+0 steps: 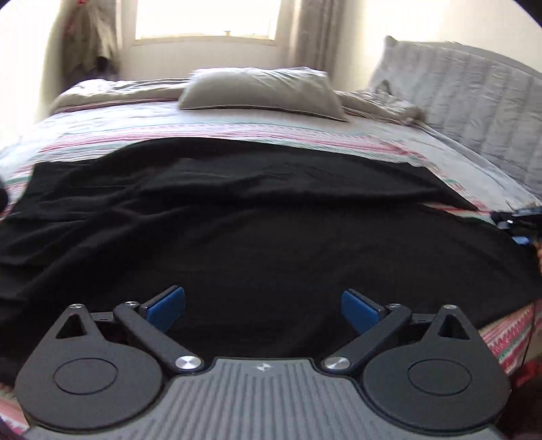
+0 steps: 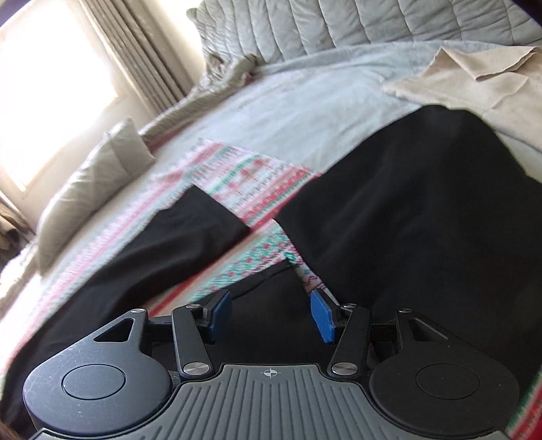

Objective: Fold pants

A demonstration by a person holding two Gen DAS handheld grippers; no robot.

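Black pants lie spread across a striped pink and green bedspread. In the left wrist view my left gripper is open, its blue pads wide apart just above the near part of the fabric, holding nothing. The right gripper shows at that view's right edge. In the right wrist view the pants show two legs, one reaching left. My right gripper is open over a black edge of the pants, with nothing clamped between its pads.
A grey pillow lies on the far side of the bed below a bright window. A quilted grey headboard stands at the right. A beige cloth lies beyond the pants.
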